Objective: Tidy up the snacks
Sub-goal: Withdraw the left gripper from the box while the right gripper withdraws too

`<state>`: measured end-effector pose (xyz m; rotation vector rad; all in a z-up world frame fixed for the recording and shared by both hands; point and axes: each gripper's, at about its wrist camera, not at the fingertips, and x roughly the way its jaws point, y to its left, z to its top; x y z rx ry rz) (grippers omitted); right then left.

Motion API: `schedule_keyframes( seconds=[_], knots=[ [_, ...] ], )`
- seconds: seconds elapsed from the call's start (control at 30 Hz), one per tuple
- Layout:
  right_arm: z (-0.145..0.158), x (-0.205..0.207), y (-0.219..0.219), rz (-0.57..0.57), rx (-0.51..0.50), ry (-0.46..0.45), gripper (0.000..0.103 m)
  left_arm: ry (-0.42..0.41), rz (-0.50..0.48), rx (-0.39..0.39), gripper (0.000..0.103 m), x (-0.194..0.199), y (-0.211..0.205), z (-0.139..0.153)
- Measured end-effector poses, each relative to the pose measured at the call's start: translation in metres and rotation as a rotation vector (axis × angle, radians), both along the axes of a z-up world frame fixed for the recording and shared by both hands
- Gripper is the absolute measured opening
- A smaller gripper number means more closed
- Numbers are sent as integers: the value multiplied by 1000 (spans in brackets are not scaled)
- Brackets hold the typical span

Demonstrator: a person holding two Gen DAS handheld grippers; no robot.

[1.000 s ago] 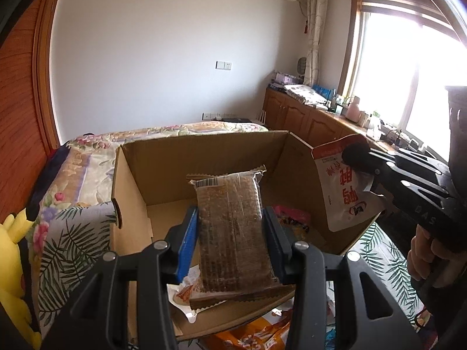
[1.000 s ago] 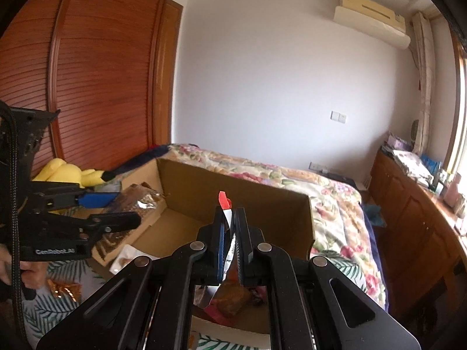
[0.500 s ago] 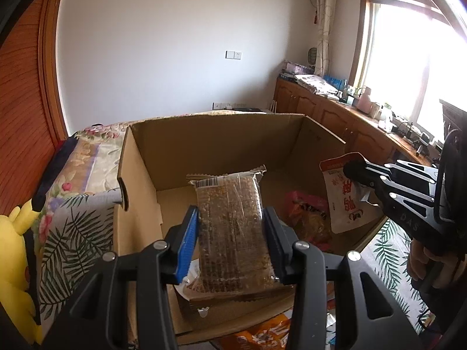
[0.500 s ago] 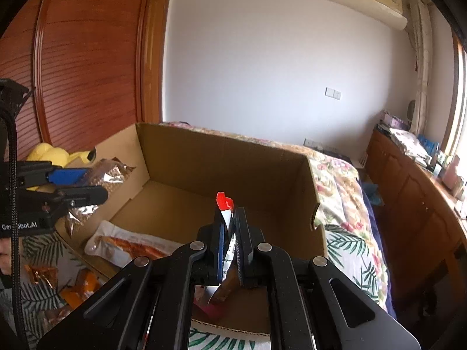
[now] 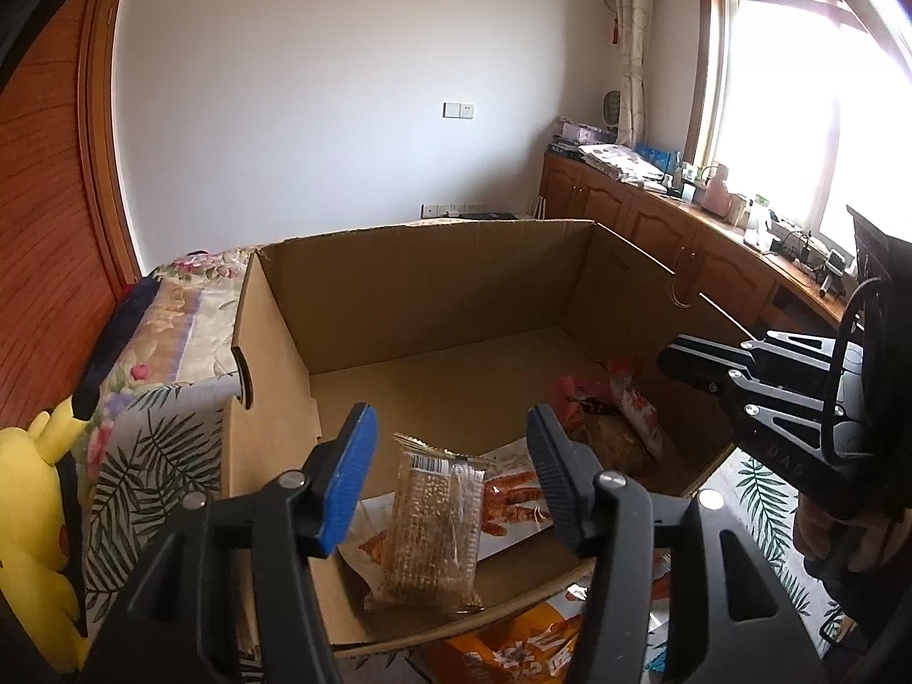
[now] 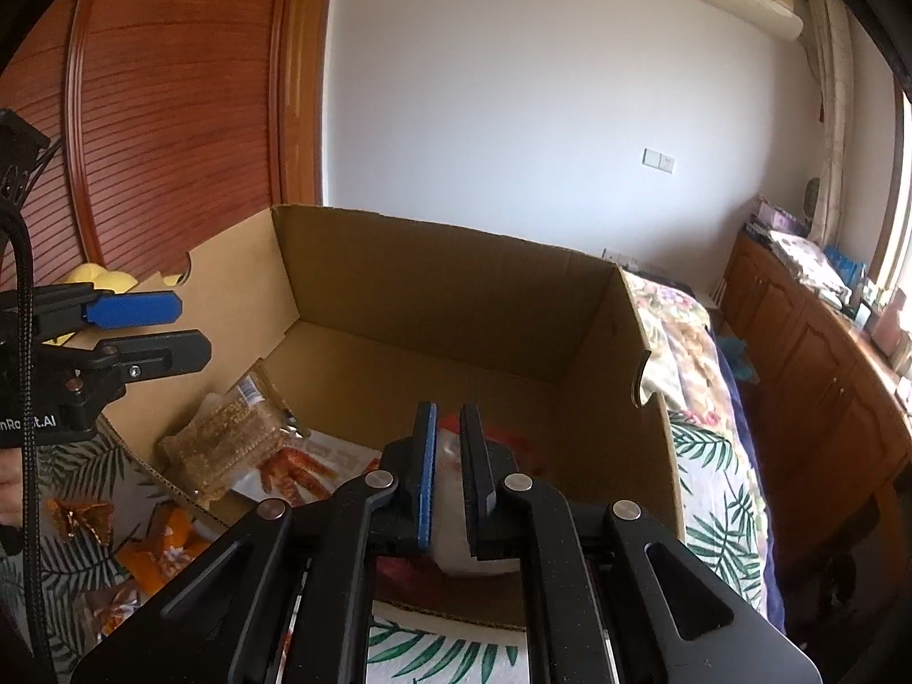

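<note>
An open cardboard box (image 5: 433, 290) stands on the bed. My left gripper (image 5: 450, 467) is open above the box's near edge. A clear pack of brown grain bars (image 5: 436, 518) lies below it inside the box, on a white pack printed with orange shrimp (image 5: 513, 499). The grain pack also shows in the right wrist view (image 6: 225, 444). My right gripper (image 6: 447, 479) is slightly open over the box's right part, and the white and red pouch (image 6: 456, 536) lies loose below its fingers. In the left wrist view that pouch (image 5: 638, 410) rests on pink and brown packs (image 5: 598, 433).
Orange snack packs (image 6: 165, 541) lie on the leaf-print cover in front of the box. A yellow plush toy (image 5: 34, 518) sits at the left. A wooden wardrobe (image 6: 142, 114) is behind it. Wooden cabinets (image 5: 684, 251) run under the window at right.
My left gripper opened and the grain bar pack dropped into the box. My right gripper opened a little and the white and red pouch fell into the box's right side.
</note>
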<state>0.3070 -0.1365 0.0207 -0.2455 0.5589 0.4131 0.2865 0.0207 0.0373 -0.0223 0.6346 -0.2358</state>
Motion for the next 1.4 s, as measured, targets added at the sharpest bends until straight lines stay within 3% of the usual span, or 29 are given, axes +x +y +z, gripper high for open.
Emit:
schedule_keyframes(
  seconds=[0.17,0.33,0.8,1.03,1.4],
  knots=[
    [2,-9,1,2,11,-3,6,-11,-1,15,58,-8,-2,4],
    [13,-23,-2,-11,24,-20,21,-31,0,30,62,-21,-3,13],
    [42,-94,-18,-27,75,-61,39,-88,-29,24,73,-82,-3,39],
    [24,-129,-25,-35,102,-19,47,-62,-59,35,73,-112,-6,23],
    [-30,-151,-26,-56,92,118,51,40,-84,37,73,-139,-14,-29]
  ],
)
